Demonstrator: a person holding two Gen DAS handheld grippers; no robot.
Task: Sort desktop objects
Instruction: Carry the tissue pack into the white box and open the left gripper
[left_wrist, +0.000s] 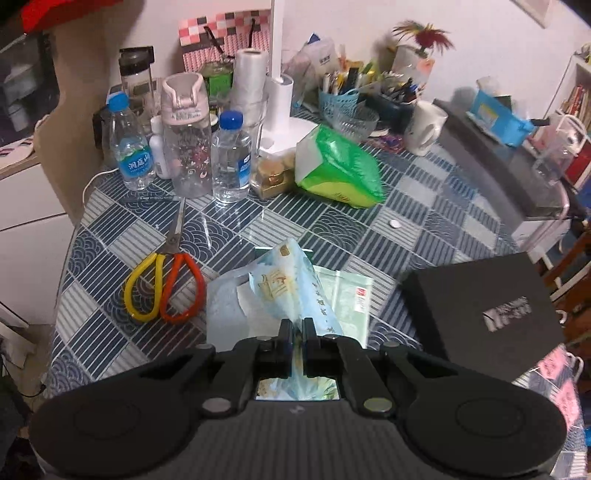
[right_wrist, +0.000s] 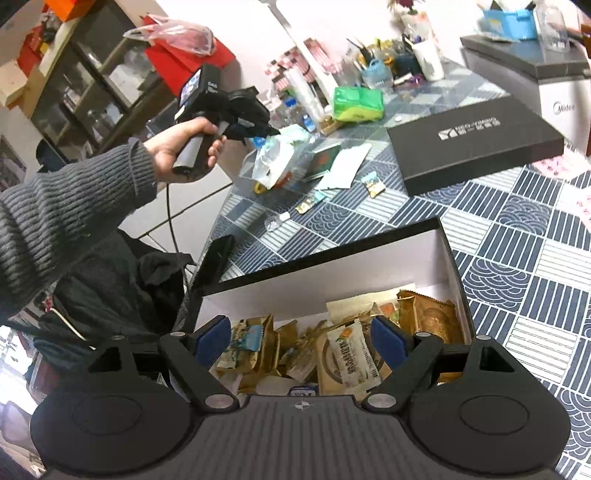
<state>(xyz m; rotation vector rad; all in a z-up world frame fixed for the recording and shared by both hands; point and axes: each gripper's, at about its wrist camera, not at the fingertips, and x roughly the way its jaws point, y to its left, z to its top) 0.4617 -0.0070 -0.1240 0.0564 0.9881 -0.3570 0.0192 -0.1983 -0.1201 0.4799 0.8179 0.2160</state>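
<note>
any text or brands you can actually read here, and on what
"Midea": white appliance at the right table edge.
"洞庭山": label of the left water bottle.
Black box lid: white logo, lettering blurred.
Blue packet in the left fingers: printing unreadable.
Snack packets in the open box: too small.

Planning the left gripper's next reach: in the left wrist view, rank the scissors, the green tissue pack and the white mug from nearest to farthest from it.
From the left gripper:
1. scissors, near left on the table.
2. green tissue pack, mid-table, slightly right.
3. white mug, far back right.
</note>
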